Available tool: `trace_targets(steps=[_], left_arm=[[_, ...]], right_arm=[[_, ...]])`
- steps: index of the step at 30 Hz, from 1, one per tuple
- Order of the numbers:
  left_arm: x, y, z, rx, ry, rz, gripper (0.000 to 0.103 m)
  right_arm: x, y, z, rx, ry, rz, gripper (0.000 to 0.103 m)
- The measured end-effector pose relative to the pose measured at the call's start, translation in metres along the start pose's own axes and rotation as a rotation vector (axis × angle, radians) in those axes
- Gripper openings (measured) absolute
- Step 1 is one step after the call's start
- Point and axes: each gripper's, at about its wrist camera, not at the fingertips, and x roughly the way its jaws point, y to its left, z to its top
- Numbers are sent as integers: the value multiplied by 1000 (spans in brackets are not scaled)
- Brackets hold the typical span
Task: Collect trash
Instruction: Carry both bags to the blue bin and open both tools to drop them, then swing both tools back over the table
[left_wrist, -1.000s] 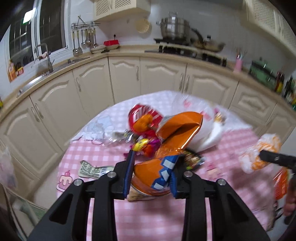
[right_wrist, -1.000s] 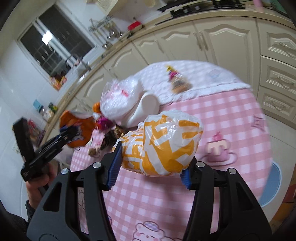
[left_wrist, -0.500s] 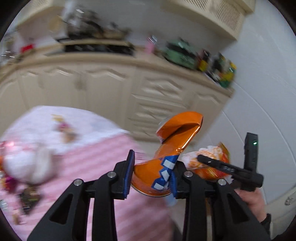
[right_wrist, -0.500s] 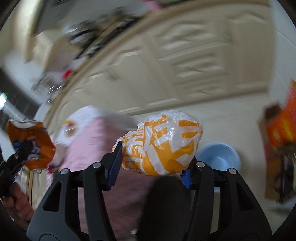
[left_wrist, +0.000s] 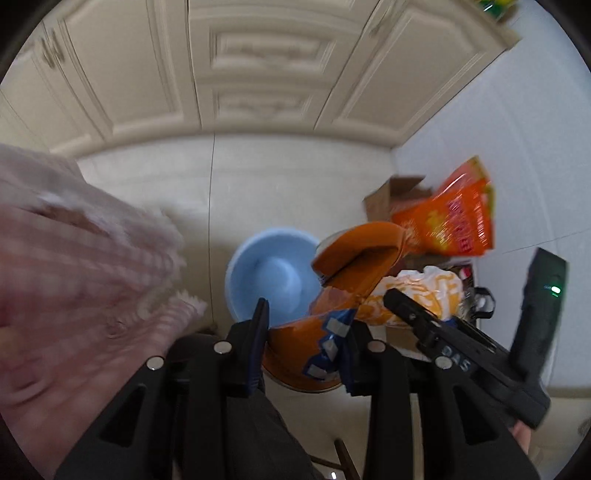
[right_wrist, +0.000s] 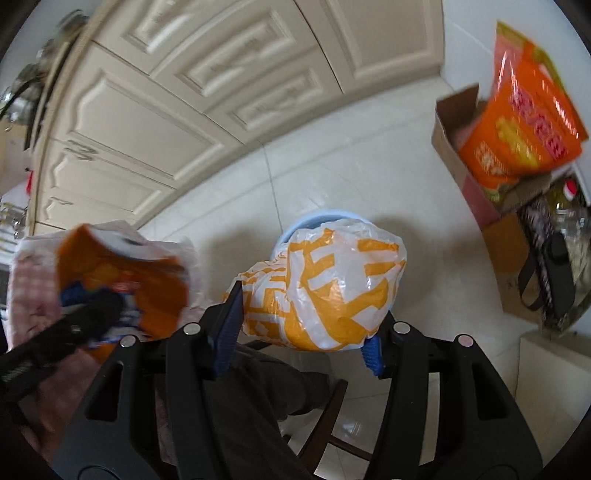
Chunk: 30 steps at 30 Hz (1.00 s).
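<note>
My left gripper is shut on an orange snack bag with blue and white markings, its torn top gaping open. Below it on the tiled floor stands a light blue bin. My right gripper is shut on a crumpled white-and-orange plastic bag, which hangs over the blue bin and hides most of it. In the left wrist view the right gripper and its plastic bag sit just right of the snack bag. The right wrist view shows the snack bag blurred at the left.
Cream cabinet doors line the far side of the floor. An open cardboard box with a big orange packet stands against the white wall at right, a dark bag beside it. The pink checked tablecloth hangs at left.
Both grippers swung away from the table top and tipped down toward the floor, carrying their bags over the blue bin. The cabinets and the cardboard box came into view.
</note>
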Motion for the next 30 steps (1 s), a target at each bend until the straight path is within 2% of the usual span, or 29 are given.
trace_targets(steps=[2, 4, 6, 8, 9, 11, 14, 21, 25, 30], left_arm=[[21, 3, 1, -23, 48, 10, 33], [35, 6, 2, -30, 72, 12, 40], [42, 9, 5, -35, 76, 41, 72], [38, 15, 3, -34, 67, 60, 80], [35, 14, 5, -31, 62, 78, 84], [30, 16, 7, -33, 46, 95, 86], [13, 15, 8, -24, 1, 117, 90], [-60, -2, -1, 35, -152, 88, 95], [-112, -4, -14, 60, -255, 58, 95], [-176, 9, -37, 54, -389, 56, 95]], right_arm=[[15, -8, -2, 26, 27, 1, 56], [28, -13, -2, 49, 52, 7, 61], [39, -19, -2, 81, 70, 14, 70], [44, -23, -3, 100, 73, 16, 91], [44, -24, -3, 107, 70, 17, 93], [43, -26, -6, 118, 62, 3, 97], [37, -29, -8, 133, 48, -9, 97], [1, -22, -14, 134, -22, -16, 97], [-34, 0, -10, 104, -90, 14, 97], [-94, 60, -6, -8, -218, 91, 97]])
